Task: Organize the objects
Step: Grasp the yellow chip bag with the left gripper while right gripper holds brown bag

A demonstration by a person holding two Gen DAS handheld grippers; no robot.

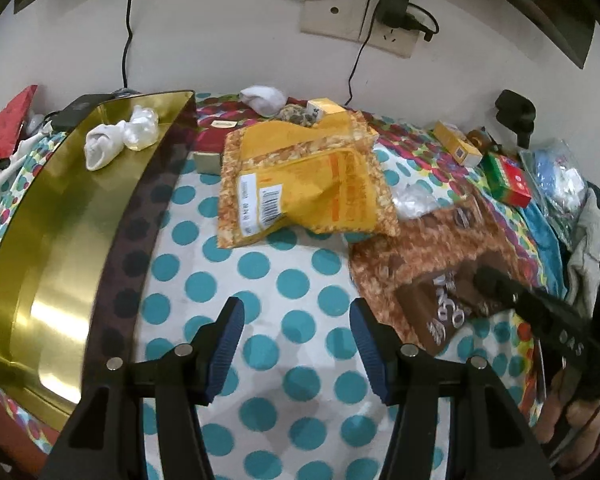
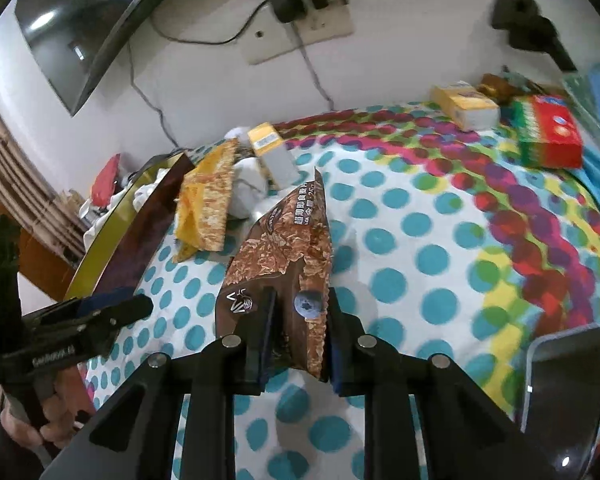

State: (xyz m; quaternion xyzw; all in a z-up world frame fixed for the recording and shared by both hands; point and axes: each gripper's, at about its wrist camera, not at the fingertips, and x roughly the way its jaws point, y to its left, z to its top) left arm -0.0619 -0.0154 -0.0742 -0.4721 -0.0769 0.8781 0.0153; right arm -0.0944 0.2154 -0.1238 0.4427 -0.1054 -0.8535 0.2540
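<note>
Dotted tablecloth (image 1: 260,264): right gripper (image 2: 296,336) fingers clamp the brown bag (image 2: 284,240); left gripper (image 1: 296,344) fingers wide, empty

A tray (image 1: 52,240) sits at the left of the surface (image 1: 260,264), with socks (image 1: 120,136) in its far end. Right of it lies a snack bag (image 1: 300,184), partly over a second bag (image 1: 424,276) nearer and to the right. Two small boxes (image 1: 458,144) lie side by side at the far right, near the wall (image 1: 220,40).
</note>
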